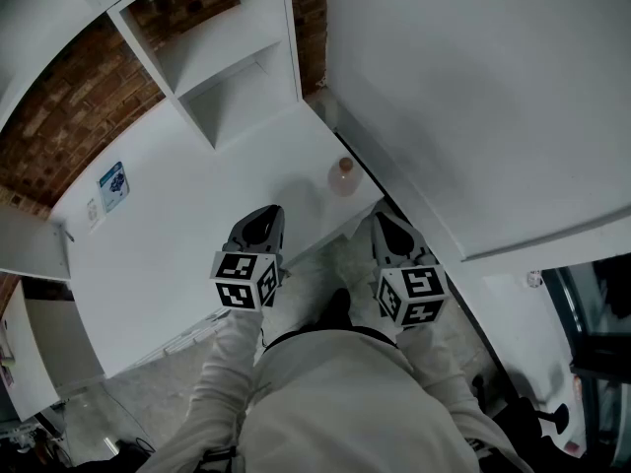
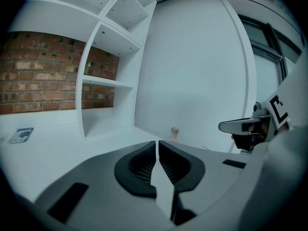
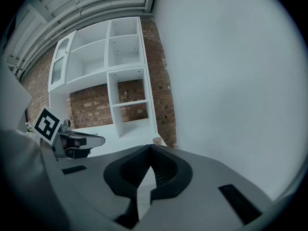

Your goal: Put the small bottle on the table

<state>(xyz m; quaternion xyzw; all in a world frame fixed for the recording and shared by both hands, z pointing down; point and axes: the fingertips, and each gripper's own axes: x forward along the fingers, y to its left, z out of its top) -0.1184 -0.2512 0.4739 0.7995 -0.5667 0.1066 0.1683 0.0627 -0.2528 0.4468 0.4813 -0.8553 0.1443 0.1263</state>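
Indoors here, and it looks like a home-style room or showroom; which of the two, I can't tell. Ahead of the left tool [image 1: 268, 211] stretches a white bench [image 1: 187, 235], with open white shelving [image 1: 222, 62] at its far end against an exposed brick wall [image 1: 59, 136]. Right of the right tool [image 1: 381, 219] rises a plain white wall [image 1: 473, 97]. Below both tools is a pale stone-look floor [image 1: 148, 392].
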